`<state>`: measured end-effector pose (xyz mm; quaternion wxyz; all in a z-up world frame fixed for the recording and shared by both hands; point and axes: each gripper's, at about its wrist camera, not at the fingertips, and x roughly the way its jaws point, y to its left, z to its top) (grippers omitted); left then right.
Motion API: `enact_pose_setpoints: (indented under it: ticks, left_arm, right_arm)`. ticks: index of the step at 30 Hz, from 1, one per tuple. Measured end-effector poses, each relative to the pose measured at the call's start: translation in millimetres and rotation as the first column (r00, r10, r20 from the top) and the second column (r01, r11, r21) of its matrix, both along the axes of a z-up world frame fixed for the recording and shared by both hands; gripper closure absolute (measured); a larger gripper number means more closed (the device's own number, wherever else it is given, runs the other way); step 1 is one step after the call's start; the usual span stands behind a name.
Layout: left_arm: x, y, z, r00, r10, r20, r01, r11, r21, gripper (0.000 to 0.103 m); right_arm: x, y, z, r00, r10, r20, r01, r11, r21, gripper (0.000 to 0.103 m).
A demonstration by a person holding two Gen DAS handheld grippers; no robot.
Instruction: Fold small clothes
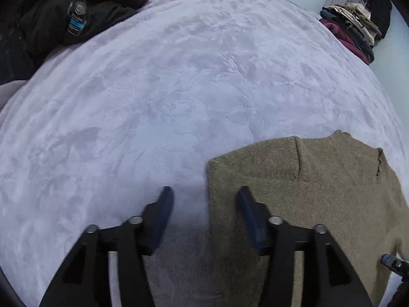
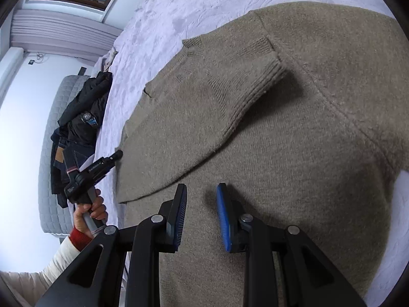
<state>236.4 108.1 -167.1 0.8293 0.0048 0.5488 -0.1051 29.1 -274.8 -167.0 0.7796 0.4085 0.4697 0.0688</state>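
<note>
Jaws of the left gripper [image 1: 204, 199] stand apart and empty over the sweater's [image 1: 306, 192] edge on the bed [image 1: 166, 89]; dark clothes [image 1: 76, 12] lie at 10 o'clock. From the right wrist, the right gripper [image 2: 202, 197] hangs slightly parted, gripping nothing, above the sweater, its sleeve [image 2: 217, 102] folded across at 12 o'clock.

So the sweater [image 2: 281, 128] is lying flat on the bed blanket [image 1: 179, 76], one sleeve [image 2: 230, 97] folded across its body. The left gripper [image 1: 204, 194] hangs over the sweater's edge, one finger over the knit and the other over the blanket. The right gripper [image 2: 202, 192] sits above the sweater's middle. A heap of dark clothes [image 1: 76, 12] is at the far left corner, and a stack of clothes [image 1: 355, 33] at the far right edge.
</note>
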Motion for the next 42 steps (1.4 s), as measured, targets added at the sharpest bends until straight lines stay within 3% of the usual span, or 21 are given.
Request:
enact_pose_setpoints:
  ticks: [2,5,10,19,22,25,26,27,29,31,33,34,37,39,42]
  left_arm:
    - [-13.3,2.7,13.6,1.0,-0.01,0.023,0.01,1.0,0.0,0.039]
    - [-35.7,1.9,31.6,0.999,-0.027,0.035,0.027,1.0,-0.013,0.033]
    - [-75.6,-32.6,44.6,0.995,-0.099,0.014,0.1,0.995,-0.021,0.033]
    - [-142.9,-105.8,39.2,0.974,-0.221,-0.057,0.222,0.975,0.012,0.033]
    - [-146.6,-119.3,36.5,0.974,-0.217,-0.058,0.218,0.976,0.0,0.033]
    - [-142.2,-128.0,29.6,0.978,-0.193,-0.08,0.193,0.981,-0.007,0.033]
    - [-141.6,-130.8,29.8,0.98,-0.186,-0.076,0.187,0.982,0.004,0.033]
    - [-142.0,-132.7,31.8,0.981,-0.182,-0.062,0.183,0.983,0.015,0.033]
    - [-144.4,-134.9,34.9,0.984,-0.177,-0.029,0.178,0.983,0.035,0.033]
    - [-145.1,-135.2,29.6,0.985,-0.172,-0.036,0.173,0.984,0.031,0.033]
    - [-145.9,-136.4,19.5,0.984,-0.163,-0.066,0.166,0.985,0.051,0.033]
    - [-147.3,-136.5,16.4,0.985,-0.156,-0.073,0.161,0.985,0.062,0.033]
    - [-154.4,-136.4,17.8,0.985,-0.158,-0.07,0.163,0.984,0.07,0.033]
    - [-160.4,-139.6,22.6,0.981,-0.182,-0.058,0.187,0.979,0.084,0.033]
    - [-167.8,-148.1,29.3,0.972,-0.228,-0.057,0.232,0.969,0.09,0.033]
  right_arm:
    - [-0.2,2.7,1.5,1.0,0.005,-0.008,-0.005,1.0,-0.011,0.075]
    - [-1.6,4.8,5.9,1.0,0.001,-0.012,-0.001,1.0,-0.023,0.046]
    - [-9.7,5.7,12.3,1.0,-0.02,-0.006,0.019,1.0,-0.014,0.045]
    - [-44.7,-5.5,10.0,0.997,-0.069,-0.031,0.069,0.998,-0.008,0.045]
    - [-30.7,-27.2,20.7,0.993,-0.116,0.019,0.117,0.992,-0.041,0.045]
    - [-1.5,-58.2,14.3,0.977,-0.202,0.062,0.199,0.979,0.041,0.046]
    - [10.8,-69.3,5.9,0.971,-0.237,0.042,0.233,0.97,0.074,0.055]
    - [16.6,-75.5,2.1,0.966,-0.255,0.031,0.252,0.963,0.093,0.092]
    - [24.0,-78.6,7.6,0.966,-0.254,0.043,0.251,0.966,0.059,0.096]
    - [25.3,-73.4,16.2,0.977,-0.207,0.05,0.211,0.975,-0.073,0.096]
    - [29.0,-66.1,8.6,0.987,-0.158,-0.035,0.145,0.959,-0.245,0.095]
    - [28.6,-65.7,3.3,0.987,-0.151,-0.06,0.129,0.951,-0.28,0.095]
    - [16.2,-71.8,7.6,0.983,-0.181,-0.04,0.163,0.946,-0.279,0.086]
    - [3.2,-75.2,15.7,0.98,-0.198,-0.034,0.18,0.94,-0.29,0.073]
    - [-22.6,-77.1,20.3,0.983,-0.182,-0.01,0.175,0.958,-0.228,0.062]
